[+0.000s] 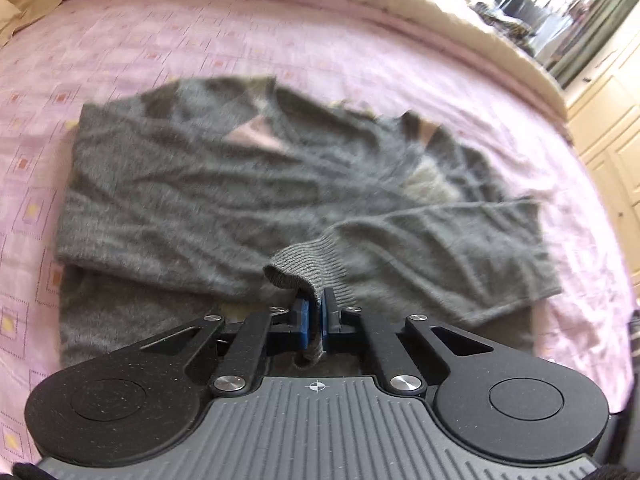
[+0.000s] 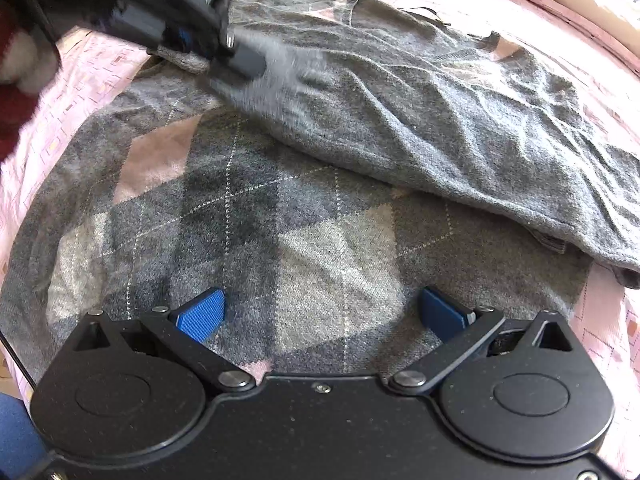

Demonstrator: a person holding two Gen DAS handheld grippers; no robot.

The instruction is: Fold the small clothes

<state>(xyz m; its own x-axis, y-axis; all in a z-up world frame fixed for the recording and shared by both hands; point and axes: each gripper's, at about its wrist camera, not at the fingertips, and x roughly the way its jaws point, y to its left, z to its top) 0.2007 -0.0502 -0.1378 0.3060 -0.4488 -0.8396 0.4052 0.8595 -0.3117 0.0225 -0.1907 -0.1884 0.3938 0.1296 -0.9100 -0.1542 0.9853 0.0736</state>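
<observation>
A grey argyle sweater lies spread on the pink bed sheet. My left gripper is shut on the ribbed cuff of one sleeve, which is held up a little over the sweater's body. In the right wrist view the sleeve is drawn across the argyle front, and the left gripper shows blurred at the top left. My right gripper hangs open just above the argyle front, near the sweater's edge, with nothing between its blue pads.
A beige quilt is bunched along the bed's far edge. Cream cupboards stand to the right. A red and white sleeve is at the left of the right wrist view.
</observation>
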